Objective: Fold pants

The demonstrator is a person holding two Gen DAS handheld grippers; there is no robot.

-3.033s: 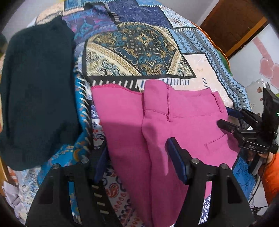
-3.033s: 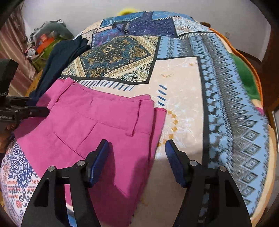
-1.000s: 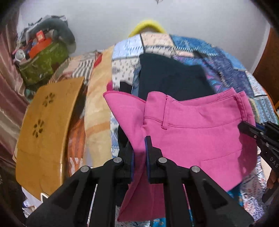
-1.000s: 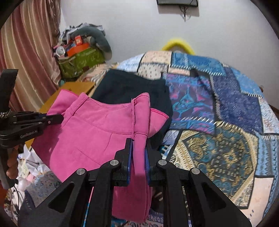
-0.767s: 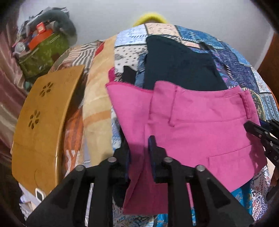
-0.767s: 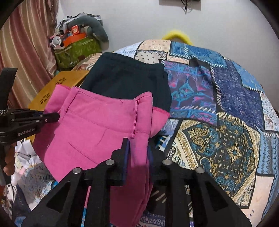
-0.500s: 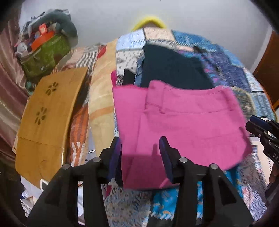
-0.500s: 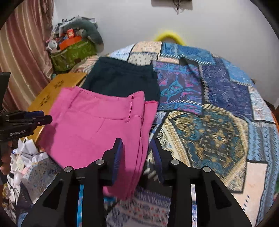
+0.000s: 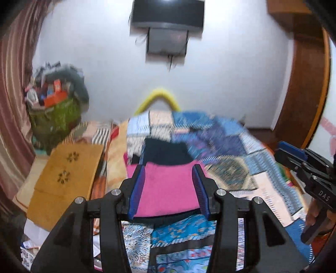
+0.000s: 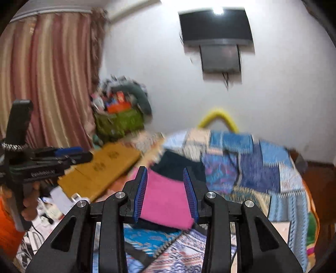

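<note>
The pink pants (image 9: 166, 191) lie folded flat on the patchwork bedspread (image 9: 231, 159), partly over a dark folded garment (image 9: 166, 153). My left gripper (image 9: 169, 168) hangs above and in front of them, open, with nothing between its blue pads. In the right wrist view the pink pants (image 10: 166, 199) show beyond my right gripper (image 10: 164, 169), which is also open and holds nothing. The dark garment (image 10: 178, 166) sticks out behind them. Each gripper appears at the edge of the other's view: the right gripper (image 9: 280, 150) at the right, the left gripper (image 10: 84, 154) at the left, each in a person's hand.
A yellow-brown wooden board (image 9: 63, 180) leans at the bed's left side. Behind it stands a green bag (image 9: 54, 117) heaped with clutter, beside a striped curtain (image 10: 52, 73). A screen (image 9: 168, 12) hangs on the white wall, and a wooden door frame (image 9: 304, 84) stands at the right.
Both grippers opened and let go of the pink pants, which dropped flat onto the dark garment. Both then rose and drew back, so the views now tilt up toward the wall.
</note>
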